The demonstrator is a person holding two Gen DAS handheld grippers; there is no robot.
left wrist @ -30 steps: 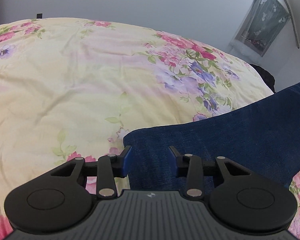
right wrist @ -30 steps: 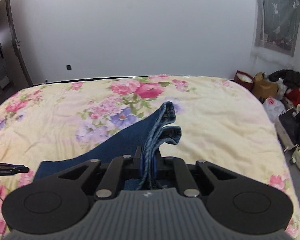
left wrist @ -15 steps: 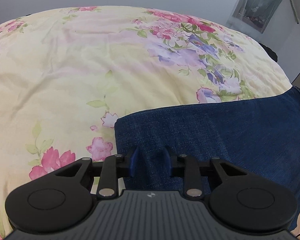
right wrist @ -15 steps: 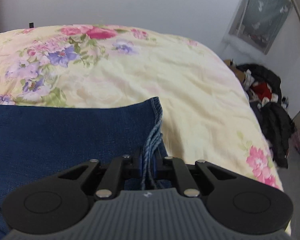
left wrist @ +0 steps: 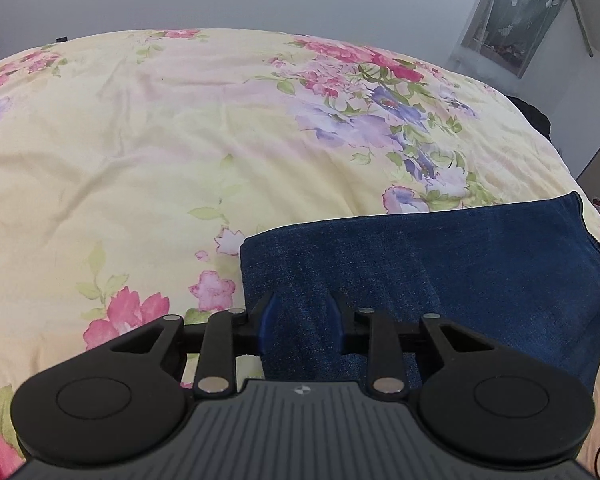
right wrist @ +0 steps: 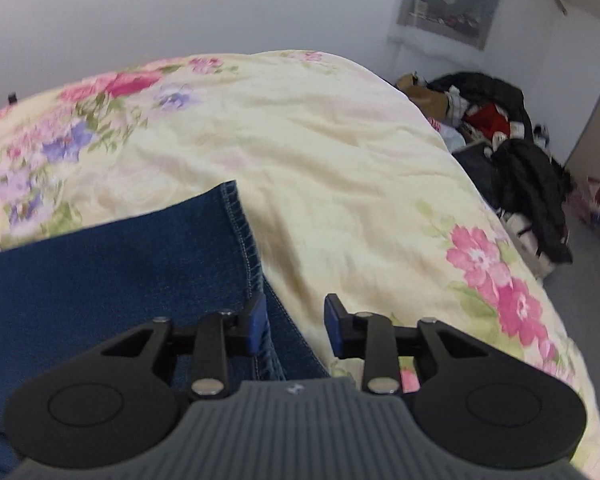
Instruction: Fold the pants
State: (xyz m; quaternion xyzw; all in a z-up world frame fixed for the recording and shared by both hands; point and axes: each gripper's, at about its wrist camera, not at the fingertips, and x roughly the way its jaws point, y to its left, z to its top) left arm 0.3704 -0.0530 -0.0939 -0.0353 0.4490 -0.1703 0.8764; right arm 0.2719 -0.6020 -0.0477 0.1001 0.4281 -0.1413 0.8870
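Observation:
Dark blue denim pants lie folded flat on the floral bedspread. My left gripper is open, its blue pads straddling the fold's left end just above the cloth. In the right wrist view the pants fill the lower left, with the stitched hem edge running towards me. My right gripper is open, its left pad over the hem and its right pad over bare bedspread.
The bed's right edge drops to a grey floor with a pile of dark clothes and bags. A curtained window is on the far wall. White walls stand behind the bed.
The right gripper has opened and let go of the hem, which now lies flat on the bed. The left gripper has opened a little wider over the fold.

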